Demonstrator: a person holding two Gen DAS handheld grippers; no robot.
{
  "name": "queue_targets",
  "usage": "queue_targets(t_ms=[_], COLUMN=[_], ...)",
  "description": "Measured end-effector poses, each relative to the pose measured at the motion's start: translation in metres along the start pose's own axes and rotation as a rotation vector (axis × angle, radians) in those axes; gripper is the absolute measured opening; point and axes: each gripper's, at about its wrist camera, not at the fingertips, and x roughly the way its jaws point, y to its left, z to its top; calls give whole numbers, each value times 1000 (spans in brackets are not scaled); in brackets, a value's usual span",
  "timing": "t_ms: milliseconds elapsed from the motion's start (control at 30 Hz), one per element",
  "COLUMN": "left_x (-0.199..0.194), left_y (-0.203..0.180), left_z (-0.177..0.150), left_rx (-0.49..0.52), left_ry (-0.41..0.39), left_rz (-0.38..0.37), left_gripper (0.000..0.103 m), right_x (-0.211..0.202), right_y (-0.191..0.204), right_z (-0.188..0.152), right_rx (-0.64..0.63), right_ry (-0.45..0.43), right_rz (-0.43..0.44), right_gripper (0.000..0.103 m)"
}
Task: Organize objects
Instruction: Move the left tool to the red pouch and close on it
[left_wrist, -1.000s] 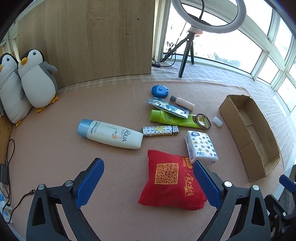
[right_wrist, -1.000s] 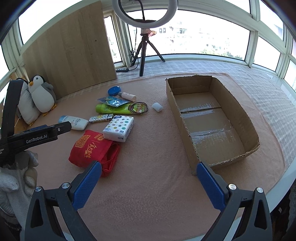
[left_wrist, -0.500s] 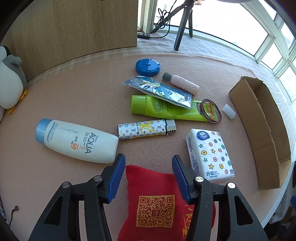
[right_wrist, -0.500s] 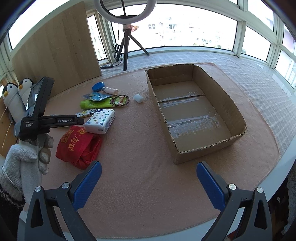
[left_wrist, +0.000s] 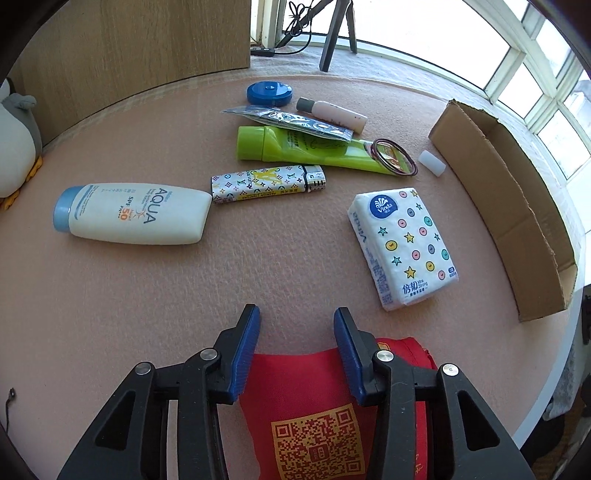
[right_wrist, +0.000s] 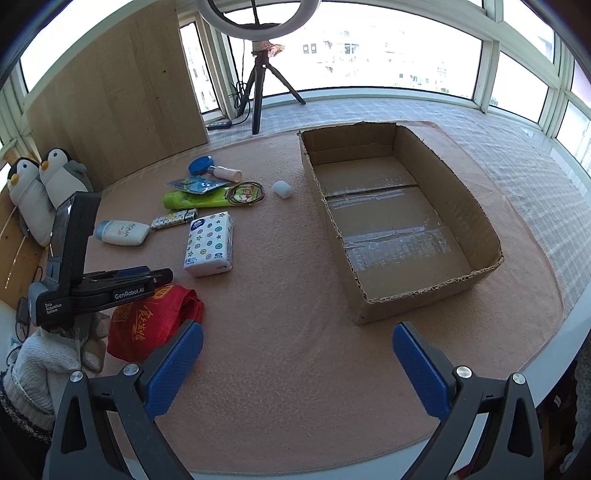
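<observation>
In the left wrist view, the left gripper (left_wrist: 296, 345) hangs low over the far edge of the red cloth bag (left_wrist: 325, 413), its blue pads partly closed with a gap between them, straddling the bag's top edge; whether they touch the cloth cannot be told. Beyond it on the pink mat (left_wrist: 147, 295) lie a white sunscreen bottle (left_wrist: 133, 214) at left, a patterned lighter (left_wrist: 267, 182) touching its base, a green tube (left_wrist: 306, 149) farther off, and a tissue pack (left_wrist: 402, 247) at right. The cardboard box (left_wrist: 517, 206) sits at the far right. In the right wrist view, the right gripper (right_wrist: 297, 363) is held wide apart above bare mat, gripping nothing. The box (right_wrist: 399, 221) is ahead to the right, open and holding nothing. At near left a gloved hand (right_wrist: 55, 354) holds the other tool over the red bag (right_wrist: 155, 321), with the tissue pack (right_wrist: 210, 243) just beyond.
</observation>
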Motion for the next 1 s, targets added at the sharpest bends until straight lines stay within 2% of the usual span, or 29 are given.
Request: queue_targets(t_ms=[133,267,300,367,433,567,700,900,1000], left_x=[-9,-30,-38,-56,-72,-89,-88,-75,-69], left_y=[3,23,30,42,50,48,39,35,31], left_z=[-18,-24,-24,-29,-37,-56,-75,-85,-87], left_rx=[-9,-64,-77,-96,-92,-32,-23,-54,-45], left_ry=[-14,-49,-63,-89,-102,-83,-31,-2,14], left_rz=[-28,-42,-45,-67,-105,-163,-256,-300,-319], left_gripper=[45,47,50,71,84,91,91,90,82], right_x=[9,17,19,22,27,43,61,81,92], right_y=[12,25,28,33,37,42,51,71,78], right_z=[-2,-2,-2,-1,1,8,11,9,8], right_rx=[-22,-52,-60,-70,-73,-55,-65,-94,-97], right_ry=[19,49,52,64,89,157,226,308,351], right_rz=[30,88,98,125,171,256,301,372,386], right_gripper=[102,102,102,102,102,102,102,102,102])
